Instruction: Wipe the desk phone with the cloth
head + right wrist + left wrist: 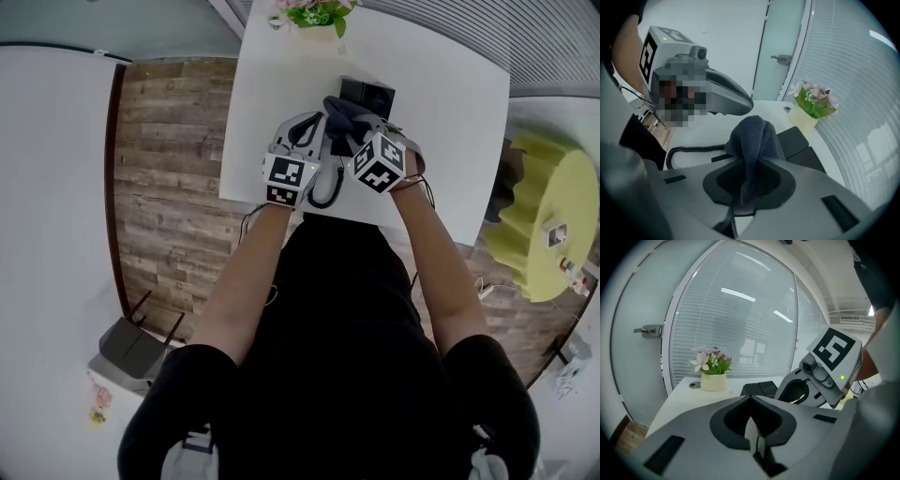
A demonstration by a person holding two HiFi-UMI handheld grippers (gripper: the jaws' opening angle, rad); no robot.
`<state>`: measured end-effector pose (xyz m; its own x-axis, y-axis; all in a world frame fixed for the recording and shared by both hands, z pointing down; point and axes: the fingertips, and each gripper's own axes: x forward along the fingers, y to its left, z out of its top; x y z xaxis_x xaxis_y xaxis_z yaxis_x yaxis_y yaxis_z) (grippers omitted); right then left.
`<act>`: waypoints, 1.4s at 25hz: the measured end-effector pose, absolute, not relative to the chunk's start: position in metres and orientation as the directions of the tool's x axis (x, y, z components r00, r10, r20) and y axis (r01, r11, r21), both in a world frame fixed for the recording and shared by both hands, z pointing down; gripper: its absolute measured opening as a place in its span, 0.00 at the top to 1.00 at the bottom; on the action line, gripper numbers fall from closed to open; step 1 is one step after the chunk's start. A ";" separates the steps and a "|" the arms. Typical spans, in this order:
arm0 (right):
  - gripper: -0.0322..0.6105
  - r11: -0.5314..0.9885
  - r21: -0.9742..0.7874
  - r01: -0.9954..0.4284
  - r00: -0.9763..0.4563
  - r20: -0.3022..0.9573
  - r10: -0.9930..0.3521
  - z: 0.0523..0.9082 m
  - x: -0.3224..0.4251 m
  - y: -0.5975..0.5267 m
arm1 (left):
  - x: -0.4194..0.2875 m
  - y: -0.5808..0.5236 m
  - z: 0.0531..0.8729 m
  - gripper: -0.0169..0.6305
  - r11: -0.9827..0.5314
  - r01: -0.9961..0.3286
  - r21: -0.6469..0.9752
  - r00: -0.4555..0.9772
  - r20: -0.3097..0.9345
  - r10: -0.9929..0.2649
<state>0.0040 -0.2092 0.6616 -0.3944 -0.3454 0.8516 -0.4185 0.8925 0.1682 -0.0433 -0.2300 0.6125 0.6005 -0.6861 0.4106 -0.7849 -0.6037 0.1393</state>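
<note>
Right claw (751, 161) pinches the cloth (754, 133) over the phone (799, 143); left claw (751, 398) closed, flowerpot (713, 381) beyond.

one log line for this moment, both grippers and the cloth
left gripper: shut, empty | right gripper: shut on cloth | cloth: bunched, by desk phone | contact: cannot tell

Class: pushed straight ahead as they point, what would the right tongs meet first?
The right tongs would probably meet the desk phone first, through the cloth they grip; depth unclear.
</note>
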 end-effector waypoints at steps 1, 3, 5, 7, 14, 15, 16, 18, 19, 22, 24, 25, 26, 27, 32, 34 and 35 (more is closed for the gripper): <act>0.85 0.895 0.163 -0.415 -0.397 0.853 -0.339 0.664 0.003 -0.204 | -0.043 -0.227 0.614 0.96 -0.603 -0.785 0.145 0.601 0.415 -0.683; 0.85 0.900 0.152 -0.409 -0.402 0.855 -0.327 0.668 0.001 -0.194 | -0.042 -0.222 0.615 0.96 -0.601 -0.785 0.150 0.601 0.415 -0.683; 0.85 0.904 0.141 -0.404 -0.406 0.858 -0.315 0.673 -0.001 -0.183 | -0.043 -0.216 0.620 0.96 -0.598 -0.786 0.155 0.600 0.423 -0.679; 0.85 0.909 0.129 -0.397 -0.407 0.863 -0.300 0.678 -0.001 -0.173 | -0.044 -0.209 0.625 0.96 -0.595 -0.788 0.161 0.598 0.434 -0.674; 0.85 0.930 0.076 -0.360 -0.406 0.885 -0.229 0.695 -0.005 -0.139 | -0.048 -0.191 0.636 0.96 -0.592 -0.789 0.164 0.592 0.460 -0.662; 0.85 0.932 0.068 -0.356 -0.399 0.891 -0.217 0.697 -0.006 -0.135 | -0.048 -0.190 0.635 0.96 -0.594 -0.787 0.167 0.595 0.457 -0.661; 0.85 0.934 0.063 -0.352 -0.394 0.895 -0.209 0.697 -0.006 -0.132 | -0.049 -0.190 0.632 0.96 -0.592 -0.786 0.176 0.599 0.451 -0.661; 0.85 0.931 0.063 -0.359 -0.406 0.888 -0.216 0.691 -0.007 -0.127 | -0.051 -0.190 0.621 0.96 -0.588 -0.783 0.202 0.611 0.430 -0.665; 0.85 0.923 0.061 -0.380 -0.424 0.875 -0.232 0.683 -0.007 -0.127 | -0.052 -0.189 0.614 0.96 -0.592 -0.779 0.206 0.617 0.419 -0.666; 0.85 0.860 0.043 -0.508 -0.500 0.799 -0.335 0.641 0.004 -0.137 | -0.050 -0.184 0.583 0.96 -0.629 -0.753 0.194 0.649 0.381 -0.659; 0.85 0.800 0.012 -0.600 -0.556 0.712 -0.428 0.601 0.016 -0.147 | -0.044 -0.179 0.555 0.96 -0.664 -0.727 0.175 0.677 0.348 -0.649; 0.85 0.774 -0.008 -0.633 -0.584 0.660 -0.472 0.580 0.023 -0.151 | -0.041 -0.177 0.540 0.96 -0.680 -0.714 0.166 0.690 0.329 -0.645; 0.85 0.753 -0.027 -0.657 -0.611 0.605 -0.511 0.557 0.028 -0.154 | -0.038 -0.174 0.525 0.96 -0.693 -0.703 0.160 0.702 0.308 -0.642; 0.85 0.738 -0.045 -0.673 -0.634 0.549 -0.545 0.535 0.033 -0.156 | -0.036 -0.173 0.510 0.96 -0.703 -0.694 0.155 0.713 0.288 -0.639; 0.85 0.718 -0.109 -0.688 -0.709 0.316 -0.631 0.439 0.060 -0.152 | -0.018 -0.160 0.439 0.96 -0.750 -0.652 0.112 0.754 0.200 -0.626; 0.85 0.723 -0.097 -0.683 -0.720 0.253 -0.646 0.409 0.068 -0.147 | -0.008 -0.153 0.412 0.96 -0.769 -0.633 0.088 0.770 0.166 -0.615; 0.85 0.727 -0.084 -0.682 -0.723 0.227 -0.652 0.396 0.072 -0.145 | -0.004 -0.149 0.400 0.96 -0.777 -0.625 0.078 0.777 0.154 -0.610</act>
